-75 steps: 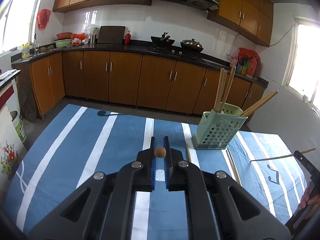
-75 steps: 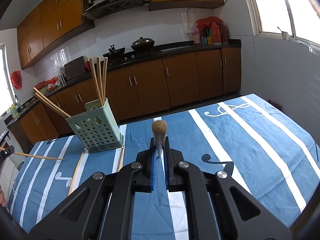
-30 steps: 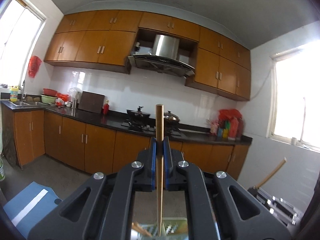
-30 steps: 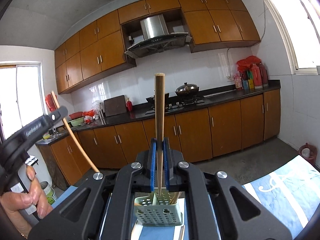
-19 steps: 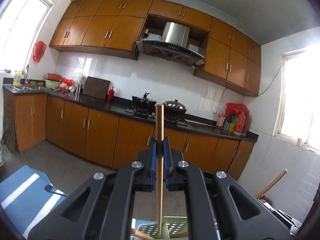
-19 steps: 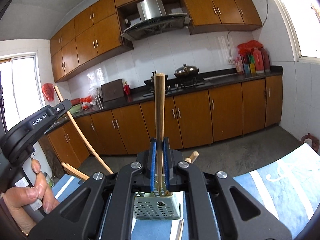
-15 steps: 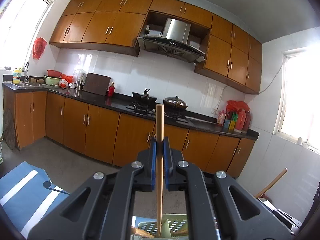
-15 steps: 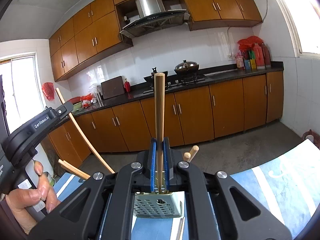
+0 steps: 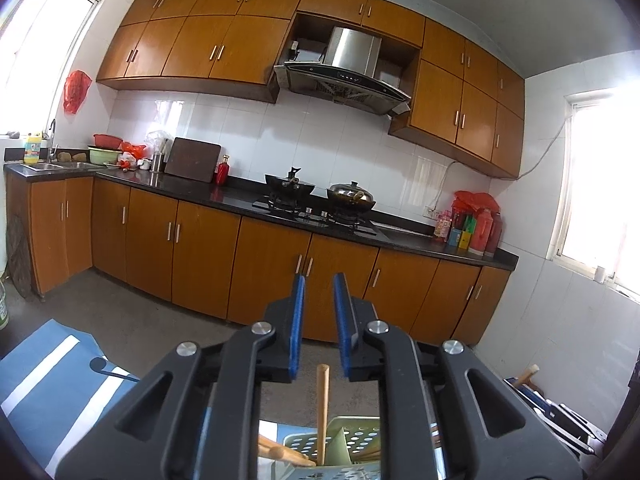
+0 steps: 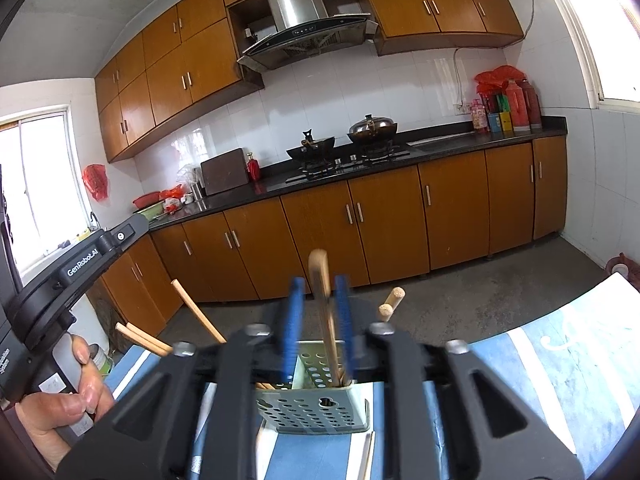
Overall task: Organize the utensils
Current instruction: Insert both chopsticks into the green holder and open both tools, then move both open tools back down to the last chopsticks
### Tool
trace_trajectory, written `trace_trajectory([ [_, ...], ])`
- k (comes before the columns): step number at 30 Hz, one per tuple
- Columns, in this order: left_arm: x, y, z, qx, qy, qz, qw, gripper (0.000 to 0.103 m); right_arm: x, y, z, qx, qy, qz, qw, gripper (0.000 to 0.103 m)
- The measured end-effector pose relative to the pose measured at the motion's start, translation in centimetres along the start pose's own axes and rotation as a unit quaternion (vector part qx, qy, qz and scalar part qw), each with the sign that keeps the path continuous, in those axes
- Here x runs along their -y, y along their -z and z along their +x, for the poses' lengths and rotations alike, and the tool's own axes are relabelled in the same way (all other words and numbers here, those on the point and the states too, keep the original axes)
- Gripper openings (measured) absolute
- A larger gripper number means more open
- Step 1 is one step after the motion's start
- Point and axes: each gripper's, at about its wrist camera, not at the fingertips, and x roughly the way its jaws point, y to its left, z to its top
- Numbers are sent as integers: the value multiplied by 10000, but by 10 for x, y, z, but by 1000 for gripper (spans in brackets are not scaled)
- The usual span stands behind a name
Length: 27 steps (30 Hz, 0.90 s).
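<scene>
Wooden chopsticks (image 10: 327,320) stand in the perforated green plastic holder (image 10: 316,408), both grippers (image 9: 319,320) (image 10: 318,322) released, one stick (image 10: 366,456) left on the blue striped tablecloth (image 10: 540,376).

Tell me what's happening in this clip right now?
A person with a gripper in each hand is dropping wooden chopsticks into a green perforated utensil holder on a blue striped tablecloth. The left gripper is open above the holder, with a chopstick standing in it below. The right gripper also looks open, a blurred chopstick between its fingers reaching into the holder. Another chopstick lies on the cloth.
</scene>
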Motion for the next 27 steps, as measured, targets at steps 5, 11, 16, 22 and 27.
trace_trajectory([
  [5, -11, -6, -19, 1, 59, -100, 9999, 18, -1, -5, -20, 185, 28, -12, 9998, 30],
  [11, -30, 0, -63, -68, 140, -63, 9999, 26, 17, 8, -54, 175, 247, 97, 9995, 30],
  [16, -62, 40, -94, -560, 2, 3, 9984, 30, 42, 66, -60, -629, 621, 118, 9960, 30],
  [22, -97, 112, -102, -1520, -432, 217, 9872, 30, 52, 157, -43, -1965, 649, 199, 9782, 30],
  [27, -111, 164, -103, -2238, -588, 316, 9723, 30, 28, 200, -31, -2568, 423, 43, 9655, 30],
])
